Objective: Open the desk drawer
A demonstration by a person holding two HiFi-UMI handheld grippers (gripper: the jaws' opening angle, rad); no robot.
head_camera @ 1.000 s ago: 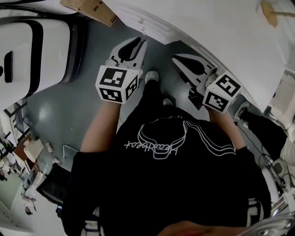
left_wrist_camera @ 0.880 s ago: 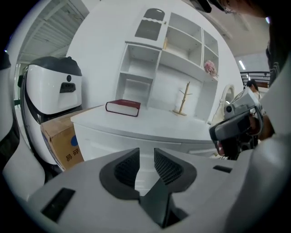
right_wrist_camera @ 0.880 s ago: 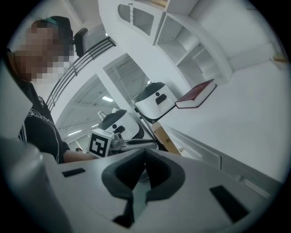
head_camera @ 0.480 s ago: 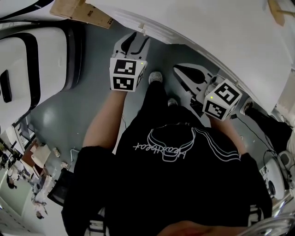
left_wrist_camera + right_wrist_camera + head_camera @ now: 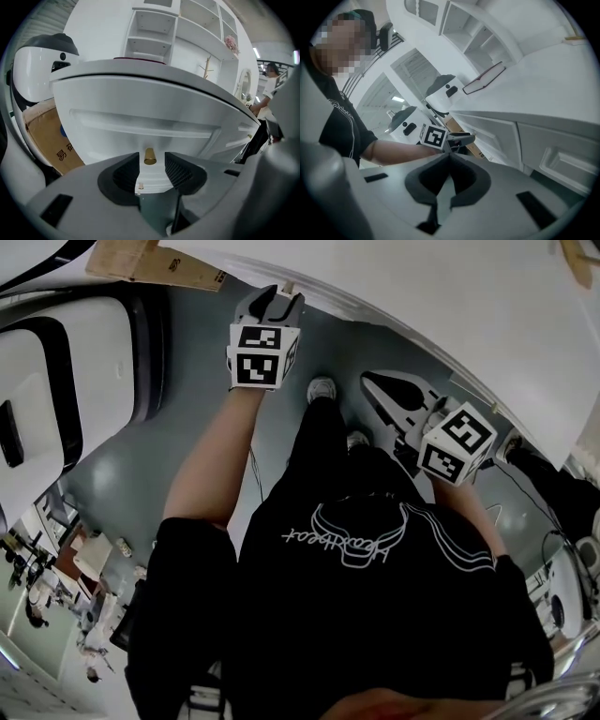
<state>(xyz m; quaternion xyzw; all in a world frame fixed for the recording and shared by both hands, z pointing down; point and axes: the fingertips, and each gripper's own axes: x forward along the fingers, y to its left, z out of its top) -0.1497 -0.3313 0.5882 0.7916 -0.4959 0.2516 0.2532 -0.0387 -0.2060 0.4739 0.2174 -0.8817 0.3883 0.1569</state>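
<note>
The left hand-held gripper (image 5: 279,298) is at the front edge of the desk. Its jaws are apart, one on each side of the small brass knob (image 5: 149,156) on the drawer front (image 5: 140,119). In the left gripper view the knob stands in the gap between the dark pads (image 5: 180,171) with clearance on both sides, so nothing is clamped. You hold the gripper square to the panel so that the knob enters along the jaw axis. This lets the pads close on its sides rather than glance off its tip.

The drawer appears shut: its front sits under the edge of the worktop (image 5: 441,306) with no opening visible. The task is judged to be at the grasp step, and the pull is not yet made.

The right hand-held gripper (image 5: 449,155) is closed on nothing, with its jaw tips meeting. You hold it low at your right side, well apart from the knob. This leaves the drawer's path free and the left arm unobstructed.

The next move calls for closing the left jaws on the knob, then pulling straight back toward your body. The knob is small and looks smooth, so a shallow or off-centre grip is likely to slip. Seat the knob deep between the pads first. The cardboard box (image 5: 49,140) stands to the left of the drawer, clear of its travel.
</note>
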